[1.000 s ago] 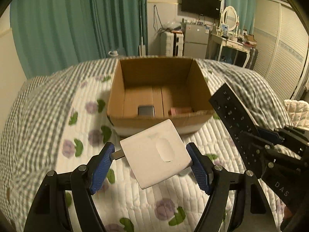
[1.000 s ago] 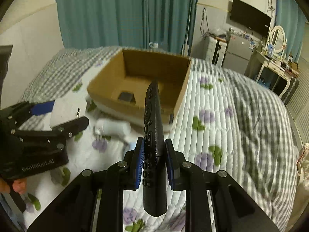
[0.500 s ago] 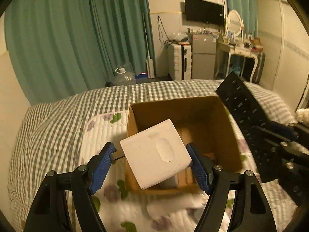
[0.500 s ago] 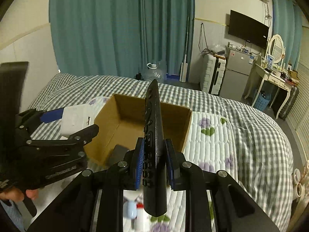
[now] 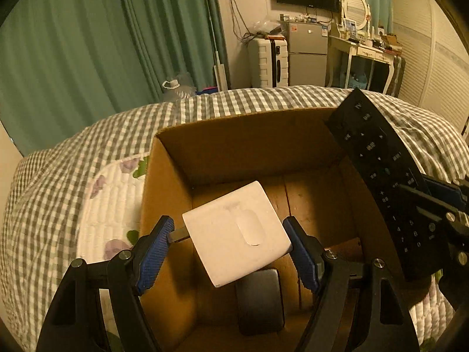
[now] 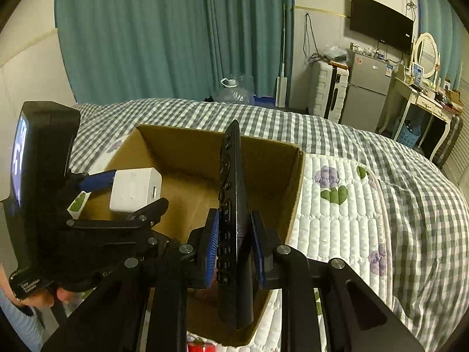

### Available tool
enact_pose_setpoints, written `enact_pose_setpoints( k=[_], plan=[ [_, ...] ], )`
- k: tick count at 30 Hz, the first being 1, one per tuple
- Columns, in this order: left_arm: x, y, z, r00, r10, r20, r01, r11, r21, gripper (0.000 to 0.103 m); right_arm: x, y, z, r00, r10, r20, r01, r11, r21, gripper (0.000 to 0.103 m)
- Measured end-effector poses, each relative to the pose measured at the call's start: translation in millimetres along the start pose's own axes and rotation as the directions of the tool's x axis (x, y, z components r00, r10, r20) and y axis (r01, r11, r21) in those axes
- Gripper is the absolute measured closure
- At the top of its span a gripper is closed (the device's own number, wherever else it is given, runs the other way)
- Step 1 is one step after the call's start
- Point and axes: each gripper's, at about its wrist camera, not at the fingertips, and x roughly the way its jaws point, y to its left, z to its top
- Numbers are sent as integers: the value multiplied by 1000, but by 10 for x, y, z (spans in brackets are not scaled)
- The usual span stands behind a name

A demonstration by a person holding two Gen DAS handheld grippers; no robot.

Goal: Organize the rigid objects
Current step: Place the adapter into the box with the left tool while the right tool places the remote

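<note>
My left gripper (image 5: 230,250) is shut on a white charger plug (image 5: 236,231), held above the inside of an open cardboard box (image 5: 205,135) on the bed. A dark grey flat object (image 5: 261,302) lies on the box floor below it. My right gripper (image 6: 234,242) is shut on a black remote control (image 6: 233,193), held upright over the box (image 6: 269,158). The remote also shows at the right of the left wrist view (image 5: 381,176). The charger and left gripper also show at the left of the right wrist view (image 6: 134,189).
The box sits on a bed with a grey checked cover (image 6: 410,193) and a white flowered quilt (image 6: 337,199). Teal curtains (image 5: 88,44), a white suitcase (image 5: 268,61), a small fridge (image 5: 307,52) and a dressing table (image 5: 363,52) stand behind the bed.
Both grippers have moved forward and over the box with their objects. The charger now hangs inside the box opening and the remote is above its right side.
</note>
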Motion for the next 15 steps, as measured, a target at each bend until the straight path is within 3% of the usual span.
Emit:
enact_pose_setpoints(
  k=[5, 11, 13, 14, 15],
  plan=[
    [44, -45, -46, 999, 22, -27, -22, 1000, -16, 24, 18, -50, -11, 1000, 16, 3, -16, 1000, 21, 83],
    [-184, -4, -49, 999, 36, 20, -36, 999, -26, 18, -12, 3, -34, 1000, 9, -7, -9, 1000, 27, 82],
    [-268, 44, -55, 999, 34, 28, -33, 999, -34, 18, -72, 9, -22, 1000, 10, 26, -11, 999, 37, 82],
    [-323, 72, -59, 999, 37, 34, -36, 999, -38, 18, -93, 13, -7, 1000, 7, 30, -8, 999, 40, 81],
    [-381, 98, -71, 998, 40, 38, -39, 998, -41, 18, -134, 18, 7, 1000, -7, 27, 6, 999, 43, 74]
  ],
)
